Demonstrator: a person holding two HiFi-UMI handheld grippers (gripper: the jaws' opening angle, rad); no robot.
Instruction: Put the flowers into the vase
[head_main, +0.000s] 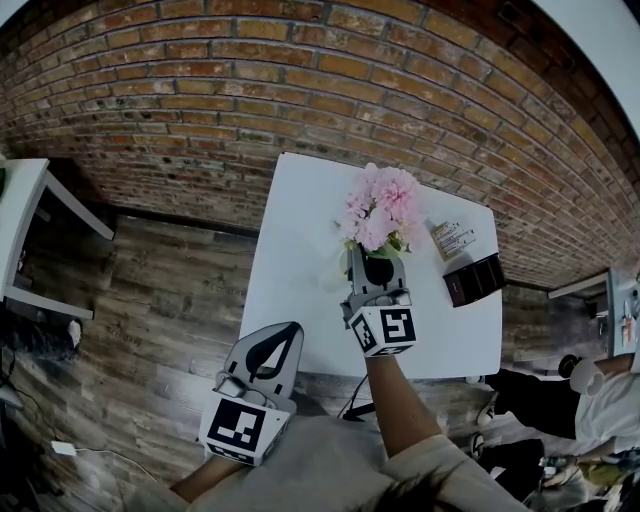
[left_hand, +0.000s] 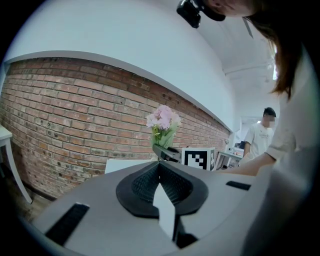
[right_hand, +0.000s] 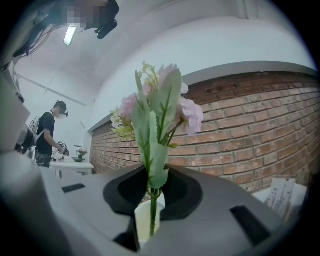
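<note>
A bunch of pink flowers (head_main: 380, 208) with green leaves stands upright over the middle of the white table (head_main: 300, 250). My right gripper (head_main: 377, 256) is shut on its green stem (right_hand: 152, 200), just under the leaves. In the right gripper view a white vase (right_hand: 144, 220) sits directly below the jaws, and the stem runs down against its mouth. The vase is hidden in the head view. My left gripper (head_main: 293, 330) hangs off the table's near edge, shut and empty, its tips (left_hand: 159, 163) pointing toward the flowers (left_hand: 163, 121).
A black box (head_main: 474, 278) and a small printed packet (head_main: 452, 239) lie on the table's right side. A brick wall runs behind the table. Another white table (head_main: 20, 230) stands at far left. A person (head_main: 565, 390) sits near the right edge.
</note>
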